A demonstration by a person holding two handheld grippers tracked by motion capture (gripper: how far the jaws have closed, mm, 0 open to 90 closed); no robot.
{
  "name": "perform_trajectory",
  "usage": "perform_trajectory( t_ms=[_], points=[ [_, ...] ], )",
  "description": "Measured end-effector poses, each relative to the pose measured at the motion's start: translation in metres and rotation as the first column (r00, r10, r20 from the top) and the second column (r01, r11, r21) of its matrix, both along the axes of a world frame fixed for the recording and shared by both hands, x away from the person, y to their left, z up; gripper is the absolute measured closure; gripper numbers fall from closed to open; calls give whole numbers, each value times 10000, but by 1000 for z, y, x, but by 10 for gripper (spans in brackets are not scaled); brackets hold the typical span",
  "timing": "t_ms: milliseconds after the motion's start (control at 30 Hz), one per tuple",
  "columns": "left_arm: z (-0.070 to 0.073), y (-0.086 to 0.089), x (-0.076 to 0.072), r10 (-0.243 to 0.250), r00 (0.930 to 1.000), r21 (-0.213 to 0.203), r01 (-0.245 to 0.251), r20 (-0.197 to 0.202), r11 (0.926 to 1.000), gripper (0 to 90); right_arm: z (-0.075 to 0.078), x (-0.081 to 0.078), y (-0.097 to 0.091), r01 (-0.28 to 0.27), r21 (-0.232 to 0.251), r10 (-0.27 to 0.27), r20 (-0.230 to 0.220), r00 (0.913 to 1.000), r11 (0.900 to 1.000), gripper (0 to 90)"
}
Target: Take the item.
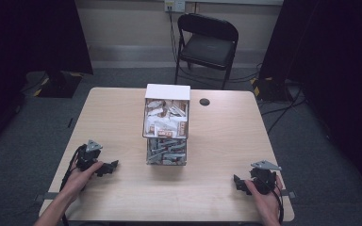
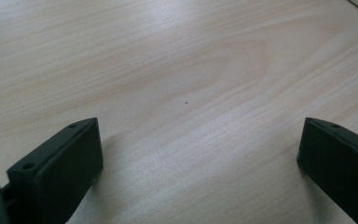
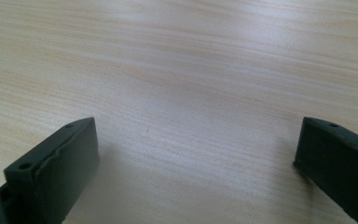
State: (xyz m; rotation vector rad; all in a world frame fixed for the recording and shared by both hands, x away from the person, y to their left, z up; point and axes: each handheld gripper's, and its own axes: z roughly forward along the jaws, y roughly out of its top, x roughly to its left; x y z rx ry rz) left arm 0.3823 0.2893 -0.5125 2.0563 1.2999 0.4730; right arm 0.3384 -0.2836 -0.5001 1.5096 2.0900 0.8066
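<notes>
At the centre of the high view stands a clear two-tier box (image 1: 167, 125) on the light wooden table (image 1: 217, 141), its white lid (image 1: 168, 91) tipped up at the back; white packets (image 1: 166, 120) fill the upper tier and smaller grey ones (image 1: 166, 151) the lower. Lower left of the frame, the left gripper (image 1: 113, 165) rests on the table pointing toward the box, jaws spread wide with nothing between them. Lower right, the right gripper (image 1: 237, 181) lies the same way, also wide open and empty. Both sit well apart from the box. The risks, as I judge them: the stack looks tall and light, so a one-sided push could slide or topple it, and the packed sachets may spill or come out several at once if a jaw digs in carelessly.
</notes>
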Motion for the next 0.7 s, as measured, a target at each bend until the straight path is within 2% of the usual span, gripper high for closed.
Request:
perform_trajectory(
  t_ms=[300, 367, 433, 533, 700],
  points=[
    [0, 0, 0, -7, 10000, 0, 7, -16, 10000, 0, 0, 0, 1, 87, 72, -87, -3, 10000, 9999, 4],
    [0, 0, 0, -1, 10000, -7, 1, -13, 10000, 0, 2, -1, 0, 74, 104, -74, -5, 10000, 9999, 49],
    [0, 0, 0, -1, 10000, -4, 1, -10, 10000, 0, 4, -2, 1, 86, 152, -87, 86, 9999, 9998, 151],
    [0, 0, 0, 2, 10000, -7, -2, -9, 10000, 0, 6, -1, 1, -47, 409, 49, -47, 10000, 9992, 140],
    [0, 0, 0, 0, 10000, -4, 0, -8, 10000, 0, 9, -2, 4, -77, 494, 72, 101, 9999, 9988, 154]
  ],
)
